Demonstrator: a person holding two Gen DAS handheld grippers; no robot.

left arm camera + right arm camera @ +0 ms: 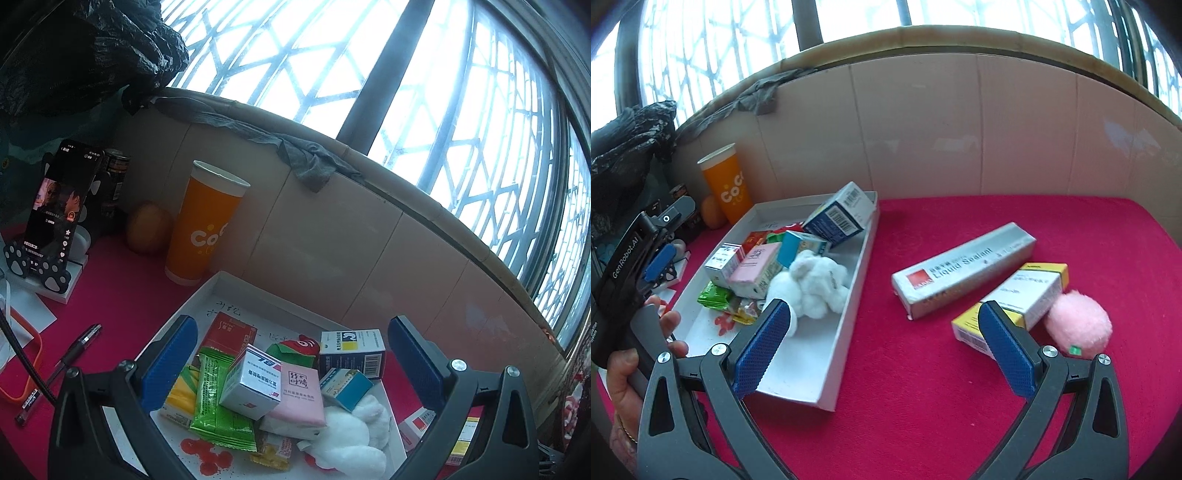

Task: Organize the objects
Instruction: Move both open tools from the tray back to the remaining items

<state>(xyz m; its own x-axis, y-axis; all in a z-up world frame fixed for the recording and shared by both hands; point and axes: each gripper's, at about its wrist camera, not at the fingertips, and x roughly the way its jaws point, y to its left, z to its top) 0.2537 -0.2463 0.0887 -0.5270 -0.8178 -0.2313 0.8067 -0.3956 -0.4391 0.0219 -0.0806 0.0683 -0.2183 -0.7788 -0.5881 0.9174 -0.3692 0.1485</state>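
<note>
A white tray [864,258] on the red cloth holds several small boxes, snack packets and a white plush toy [809,284]. To its right on the cloth lie a long silver Liquid Sealant box [964,269], a yellow-and-white box [1015,299] and a pink pompom [1078,325]. My right gripper [882,308] is open and holds nothing, hovering between the tray and the loose boxes. My left gripper [291,321] hangs open over the tray [266,295], above a pink packet [295,391] and the plush toy [354,432], gripping nothing. A hand [628,362] holds it at the tray's left.
An orange paper cup [207,225], a round orange fruit [147,229] and a phone on a stand [59,206] stand left of the tray. A pen [74,354] lies on the cloth. A tiled wall under barred windows closes the far side.
</note>
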